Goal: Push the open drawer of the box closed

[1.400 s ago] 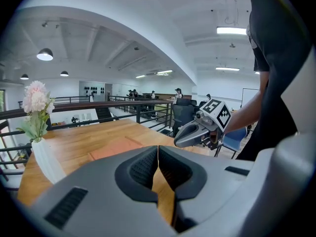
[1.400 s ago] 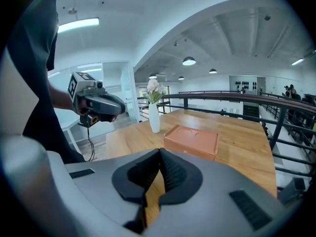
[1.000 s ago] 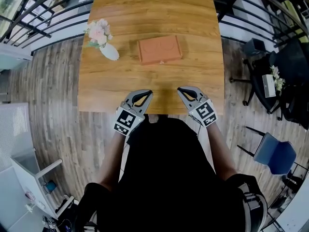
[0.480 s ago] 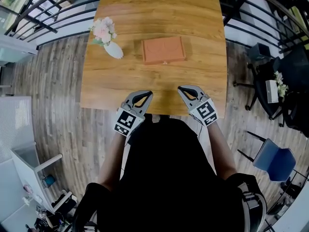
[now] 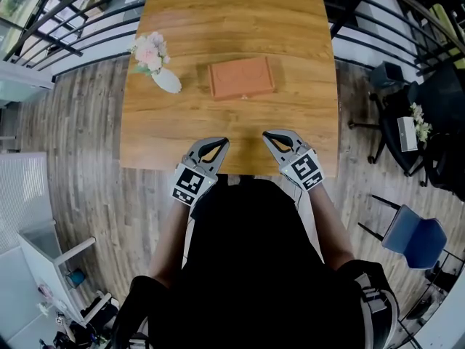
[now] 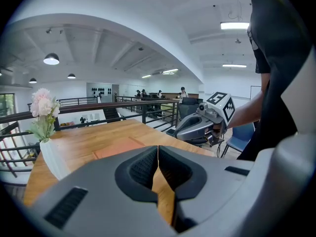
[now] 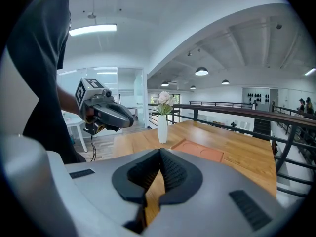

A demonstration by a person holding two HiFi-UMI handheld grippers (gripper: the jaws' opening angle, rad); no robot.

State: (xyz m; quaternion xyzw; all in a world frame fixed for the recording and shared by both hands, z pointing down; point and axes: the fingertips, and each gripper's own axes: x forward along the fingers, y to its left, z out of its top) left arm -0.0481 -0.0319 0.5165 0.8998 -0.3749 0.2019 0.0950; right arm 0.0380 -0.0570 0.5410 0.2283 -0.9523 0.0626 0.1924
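**Both grippers clenched, box mid-table**

At the wooden table's left stands a white vase of pink flowers. Just right of it lies the flat terracotta box. At the near edge, the left gripper and right gripper hover with their jaws pressed together, empty.

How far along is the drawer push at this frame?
Nothing looks done: the box sits mid-table, untouched. In hand: the left gripper and right gripper hover shut and empty over the near edge of the table. Left: the approach and the push itself.
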